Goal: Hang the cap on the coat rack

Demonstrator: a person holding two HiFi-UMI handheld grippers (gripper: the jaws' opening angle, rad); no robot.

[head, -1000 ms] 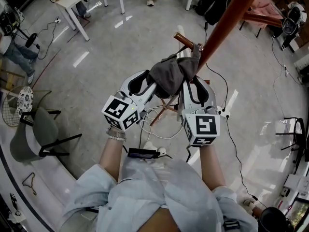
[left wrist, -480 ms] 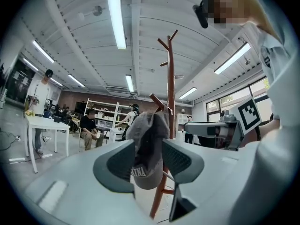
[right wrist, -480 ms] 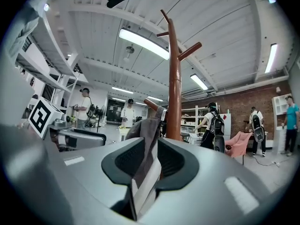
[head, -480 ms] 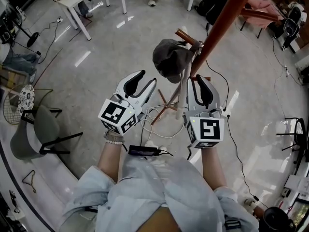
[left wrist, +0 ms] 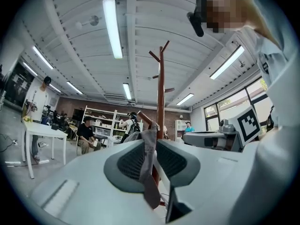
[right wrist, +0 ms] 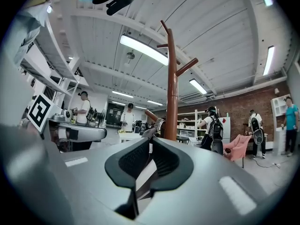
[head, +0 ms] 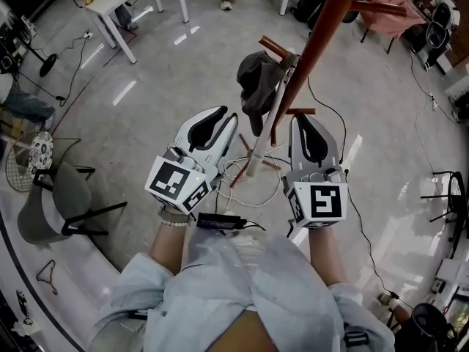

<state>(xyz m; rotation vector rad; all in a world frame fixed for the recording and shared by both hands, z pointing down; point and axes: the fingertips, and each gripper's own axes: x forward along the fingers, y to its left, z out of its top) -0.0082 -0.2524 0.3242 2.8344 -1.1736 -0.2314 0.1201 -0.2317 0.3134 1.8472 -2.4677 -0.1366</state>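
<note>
cap (head: 256,79), dark grey, hangs from a short angled peg (head: 272,48) on the brown wooden coat rack (head: 322,28), draped down beside the pole. it is in contact with the rack only and apart from both grippers.

left gripper (head: 226,123): below and left of the cap, pointed up toward it. jaws closing, with a narrow gap between the pads. nothing is gripped; in the left gripper view the cap's fabric shows through the gap, beyond the jaws.

right gripper (head: 306,127): just right of the pole's lower part, pointed up along it. jaws stand narrowly apart and hold nothing; the pole and peg show past them in the right gripper view.

floor: loose cables (head: 242,176) lie near the rack's base, between the two grippers.
</note>
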